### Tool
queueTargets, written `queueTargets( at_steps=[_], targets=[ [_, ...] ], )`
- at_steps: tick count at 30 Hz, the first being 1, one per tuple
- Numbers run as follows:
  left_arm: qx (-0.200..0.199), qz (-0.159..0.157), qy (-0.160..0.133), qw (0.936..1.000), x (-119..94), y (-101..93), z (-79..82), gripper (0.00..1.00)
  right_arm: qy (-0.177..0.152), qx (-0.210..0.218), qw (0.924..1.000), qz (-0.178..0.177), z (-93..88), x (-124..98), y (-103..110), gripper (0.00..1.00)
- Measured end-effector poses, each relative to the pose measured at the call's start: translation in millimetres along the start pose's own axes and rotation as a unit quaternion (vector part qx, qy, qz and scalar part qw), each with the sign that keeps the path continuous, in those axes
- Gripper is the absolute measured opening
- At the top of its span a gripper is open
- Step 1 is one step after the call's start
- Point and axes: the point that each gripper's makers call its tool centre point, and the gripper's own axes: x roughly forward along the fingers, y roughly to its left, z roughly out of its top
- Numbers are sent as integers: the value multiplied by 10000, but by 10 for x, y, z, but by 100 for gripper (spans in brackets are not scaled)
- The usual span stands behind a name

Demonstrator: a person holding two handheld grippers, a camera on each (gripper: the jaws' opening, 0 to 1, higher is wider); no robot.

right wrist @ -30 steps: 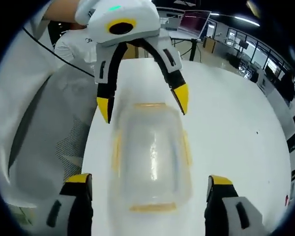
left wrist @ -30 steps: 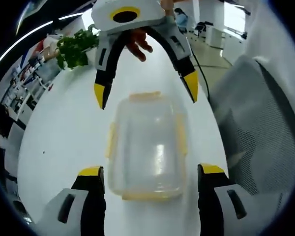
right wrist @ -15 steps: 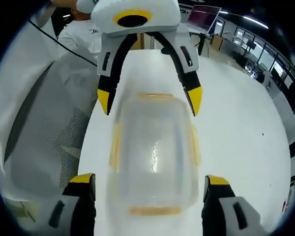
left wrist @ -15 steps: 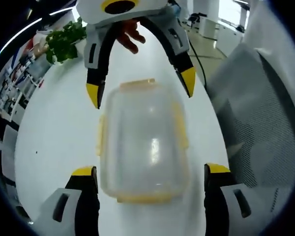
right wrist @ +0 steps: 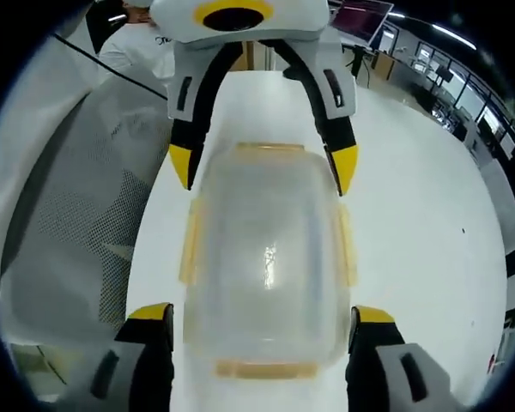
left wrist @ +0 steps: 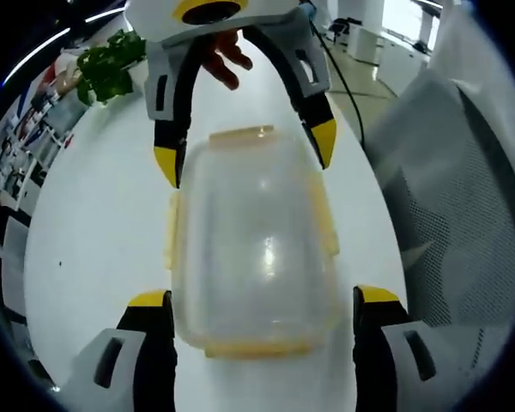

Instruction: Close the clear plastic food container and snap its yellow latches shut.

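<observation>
Clear container [left wrist: 253, 249] | grippers [left wrist: 254, 300] [right wrist: 263, 313] straddle ends | white table [left wrist: 103, 232] edge near

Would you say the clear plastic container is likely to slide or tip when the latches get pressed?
The container looks empty, so probably light. On the smooth white table it may slide under sideways pressure. Its low, wide shape suggests it won't tip. The open left gripper and right gripper flank it.

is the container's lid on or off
On: the clear lid covers the container, yellow latches along its edges. Whether they're snapped shut, cannot tell.
</observation>
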Motion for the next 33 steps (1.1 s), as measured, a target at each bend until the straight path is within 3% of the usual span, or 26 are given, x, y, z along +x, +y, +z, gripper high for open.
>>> queueTargets(
  at_steps=[4,7,21,33],
  targets=[
    [183,40,98,9998,23,-3,-32,83,80,-53,9999,-31,-11,4,-27,81],
    [57,116,70,9999,20,48,-19,78,104,-51,9999,3,-8,11,-21,80],
    [98,102,218,9997,20,41,-58,78,241,-40,9997,-3,1,32,-16,79],
    [157,86,351,9992,-113,-18,-326,78,138,2,9999,-8,283,143,24,79]
  ],
)
